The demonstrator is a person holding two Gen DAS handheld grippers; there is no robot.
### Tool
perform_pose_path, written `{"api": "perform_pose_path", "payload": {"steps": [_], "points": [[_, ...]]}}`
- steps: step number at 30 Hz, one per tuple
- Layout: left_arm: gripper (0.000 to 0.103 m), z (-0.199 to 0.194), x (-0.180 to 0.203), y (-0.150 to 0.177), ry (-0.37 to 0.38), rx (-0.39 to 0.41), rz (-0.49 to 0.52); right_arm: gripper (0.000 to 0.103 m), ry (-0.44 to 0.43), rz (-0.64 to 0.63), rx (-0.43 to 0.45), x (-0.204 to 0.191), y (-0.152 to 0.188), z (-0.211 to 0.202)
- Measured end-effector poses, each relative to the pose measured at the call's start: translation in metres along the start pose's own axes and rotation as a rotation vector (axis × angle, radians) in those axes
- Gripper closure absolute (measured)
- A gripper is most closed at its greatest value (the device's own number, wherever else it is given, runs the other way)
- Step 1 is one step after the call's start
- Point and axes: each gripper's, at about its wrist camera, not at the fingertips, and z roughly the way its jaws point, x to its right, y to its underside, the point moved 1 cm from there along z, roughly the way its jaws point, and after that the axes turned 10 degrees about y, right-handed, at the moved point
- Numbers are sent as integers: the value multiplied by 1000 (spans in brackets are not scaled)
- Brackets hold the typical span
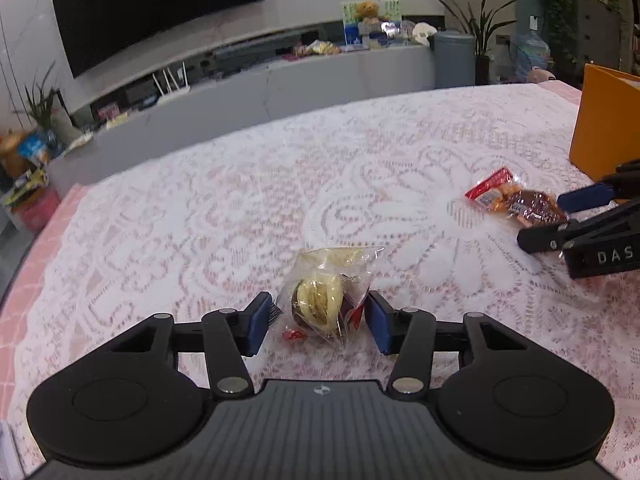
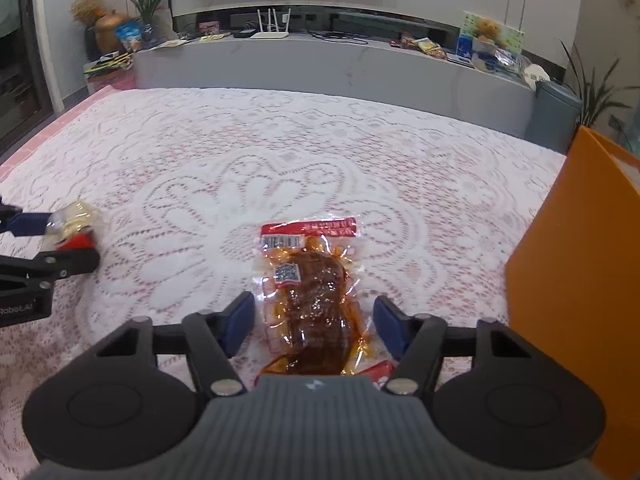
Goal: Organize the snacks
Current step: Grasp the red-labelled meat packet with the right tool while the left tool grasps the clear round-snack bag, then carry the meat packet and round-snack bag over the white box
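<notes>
A clear packet with a yellow and brown snack (image 1: 324, 300) lies on the white lace tablecloth (image 1: 248, 208). My left gripper (image 1: 318, 322) is open, its blue pads on either side of the packet. A red-topped packet of brown meat snack (image 2: 310, 296) lies between the open fingers of my right gripper (image 2: 314, 326). In the left wrist view the meat packet (image 1: 516, 200) and the right gripper (image 1: 560, 216) sit at the right. In the right wrist view the yellow packet (image 2: 74, 226) and the left gripper (image 2: 52, 240) sit at the far left.
An orange box (image 2: 576, 292) stands on the table at the right, close to my right gripper; it also shows in the left wrist view (image 1: 604, 128). A grey TV console (image 2: 340, 64) with clutter runs behind the table.
</notes>
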Motion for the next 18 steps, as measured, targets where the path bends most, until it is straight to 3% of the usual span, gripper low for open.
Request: {"api": "perform_pose_path", "payload": {"steps": [6,12,18], "points": [[47,-13,-3,-9,58,34,-96,49,-67,31,-39,-5,-4,-12],[49,-14,-1,-8,109,-14,-200,56,-87,-6,-34,-20,-3,-27],[53,-22,14,-6,103,-34,-209,62,-101,14,-39,-23,0,-45]]}}
